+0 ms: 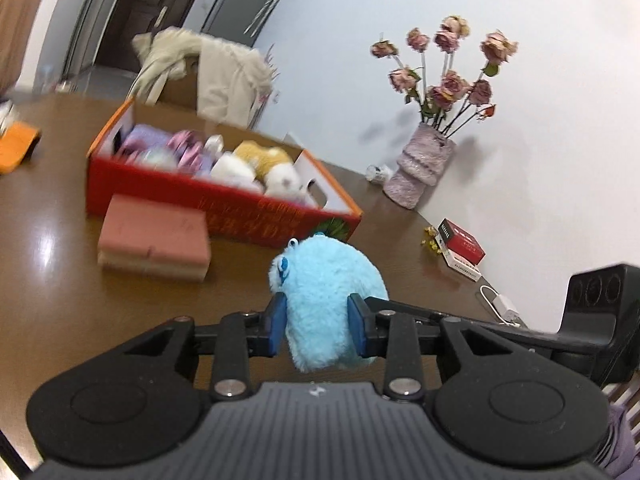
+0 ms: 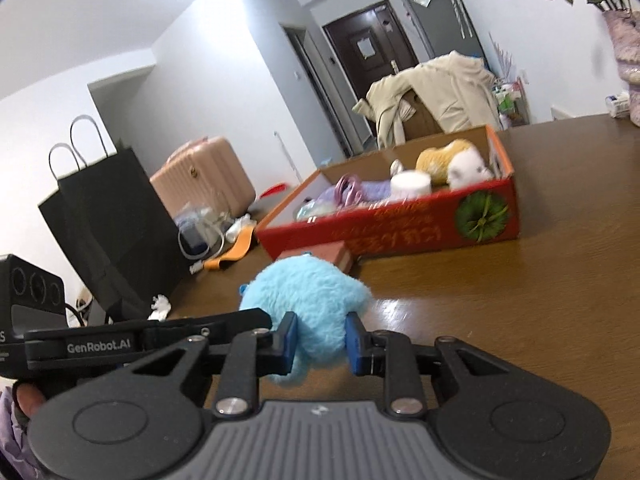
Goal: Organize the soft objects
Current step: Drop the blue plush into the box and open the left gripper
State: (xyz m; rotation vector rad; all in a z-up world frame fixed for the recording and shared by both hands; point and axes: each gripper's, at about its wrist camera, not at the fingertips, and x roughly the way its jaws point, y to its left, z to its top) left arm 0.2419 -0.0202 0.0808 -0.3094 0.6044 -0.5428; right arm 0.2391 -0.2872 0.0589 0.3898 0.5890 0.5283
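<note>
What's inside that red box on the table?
The red box holds soft toys: a yellow plush, white ones and purple ones. Whatever lies beneath them, and the box floor, is covered.

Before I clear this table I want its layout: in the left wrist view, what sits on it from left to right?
Orange item → pink block → blue plush toy, clamped in the left gripper → vase of dried roses → red and white packet → white charger.

We see a textured lilac vase (image 1: pixel 420 168) of dried pink roses (image 1: pixel 444 64) at the brown wooden table's (image 1: pixel 60 300) wall edge, a red-and-white flat box (image 1: pixel 462 249) nearby.
</note>
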